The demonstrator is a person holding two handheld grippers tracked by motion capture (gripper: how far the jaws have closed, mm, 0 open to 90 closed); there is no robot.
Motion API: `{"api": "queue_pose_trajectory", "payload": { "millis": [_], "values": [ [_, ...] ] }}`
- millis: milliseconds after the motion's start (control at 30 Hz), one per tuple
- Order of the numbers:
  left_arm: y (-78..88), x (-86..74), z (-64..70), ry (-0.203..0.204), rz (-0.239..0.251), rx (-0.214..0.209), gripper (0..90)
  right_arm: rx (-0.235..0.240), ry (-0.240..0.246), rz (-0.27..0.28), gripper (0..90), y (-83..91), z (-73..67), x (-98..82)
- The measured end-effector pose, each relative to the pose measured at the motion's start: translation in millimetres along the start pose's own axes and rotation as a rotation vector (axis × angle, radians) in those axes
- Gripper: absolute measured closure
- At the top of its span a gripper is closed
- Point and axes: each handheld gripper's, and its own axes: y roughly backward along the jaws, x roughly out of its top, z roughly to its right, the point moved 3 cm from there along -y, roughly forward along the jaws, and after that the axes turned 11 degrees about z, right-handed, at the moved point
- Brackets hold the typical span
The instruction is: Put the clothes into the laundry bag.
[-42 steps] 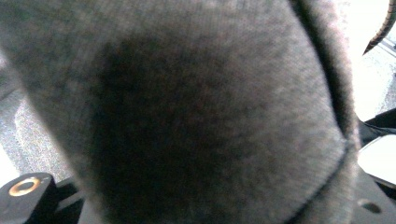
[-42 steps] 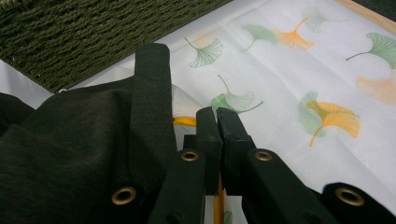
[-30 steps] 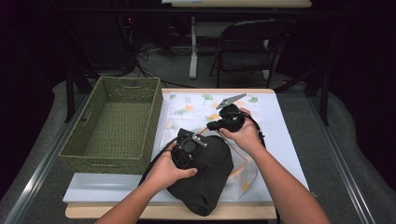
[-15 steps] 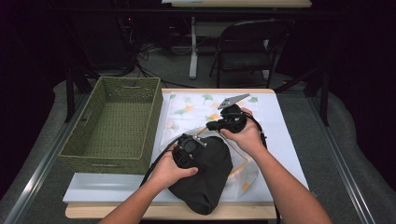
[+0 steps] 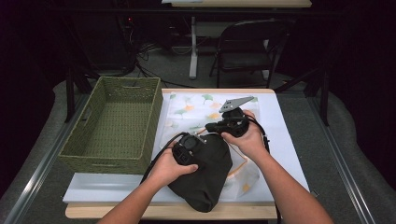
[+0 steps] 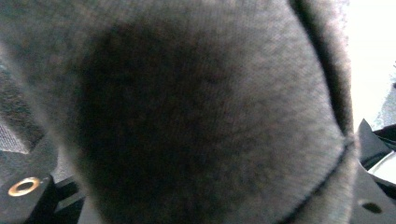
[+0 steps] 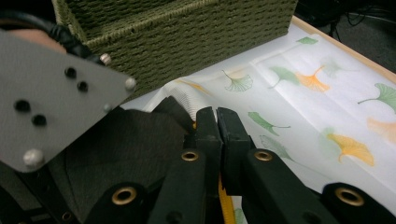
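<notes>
Dark room, lit worktop (image 5: 289,140) w/ leaf-print sheet (image 5: 196,109). 1 dark cloth bag (image 5: 205,179) lies on sheet, just beside 1 green basket (image 5: 116,126). My left gripper (image 5: 184,150) presses into bag, prob. to steady it; jaws' state: can't tell. Right gripper (image 7: 217,122) at bag's far edge, jaws pressed together, prob. pinching sheet.

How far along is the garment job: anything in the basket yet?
Nothing done yet that shows: the woven basket looks empty. In hand: the dark garment lies bunched on the leaf-print cloth, the left gripper pressed into it, fabric right up against its camera. The right gripper has its fingers closed at the garment's edge. Left, probably: sorting the garment and moving it to the basket.
</notes>
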Motion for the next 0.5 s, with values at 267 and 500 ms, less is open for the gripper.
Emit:
{"api": "queue_pose_trajectory", "payload": {
  "millis": [267,500],
  "values": [
    [0.6,4.8,-6.9,0.026,0.016,0.015,49.3,0.0,-0.011,0.022,88.5,2.2,-0.2,2.9],
    [-20.2,-4.6,-13.0,0.066,0.026,0.021,48.1,0.005,-0.027,0.027,88.5,0.3,-1.0,-7.0]
  ]
}}
